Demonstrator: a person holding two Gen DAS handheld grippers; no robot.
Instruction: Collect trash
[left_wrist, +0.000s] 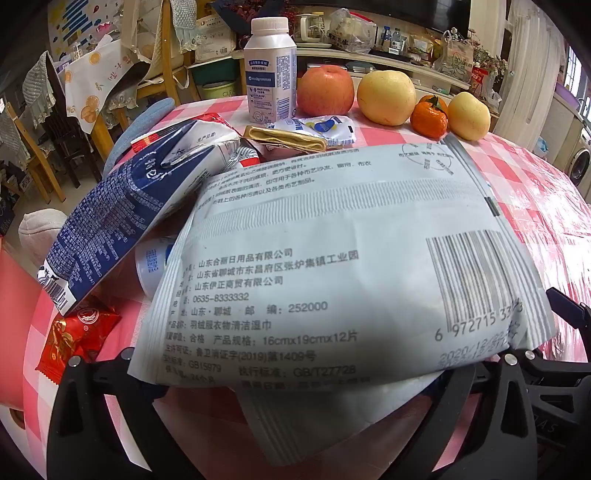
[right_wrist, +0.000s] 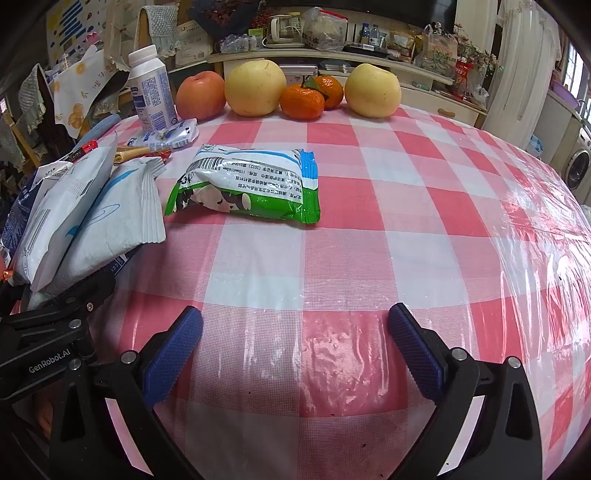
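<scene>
A large grey-white wipes packet (left_wrist: 332, 258) with a barcode fills the left wrist view. It lies over my left gripper (left_wrist: 295, 387) and hides both fingertips; the finger bases stand wide apart, open. The packet leans on a pile with a blue milk carton (left_wrist: 122, 221), a red wrapper (left_wrist: 74, 336) and a gold wrapper (left_wrist: 288, 138). In the right wrist view my right gripper (right_wrist: 295, 332) hovers open over the checked tablecloth (right_wrist: 406, 221), nothing between its blue pads (right_wrist: 177, 354). A green-and-white snack packet (right_wrist: 247, 184) lies alone ahead of it.
At the table's far edge stand a white bottle (right_wrist: 149, 88), a red apple (right_wrist: 201, 96), two yellow pears (right_wrist: 256, 86), and tangerines (right_wrist: 303, 99). The trash pile (right_wrist: 85, 218) and my left gripper's body (right_wrist: 55, 321) occupy the left side. Chairs and shelves lie beyond.
</scene>
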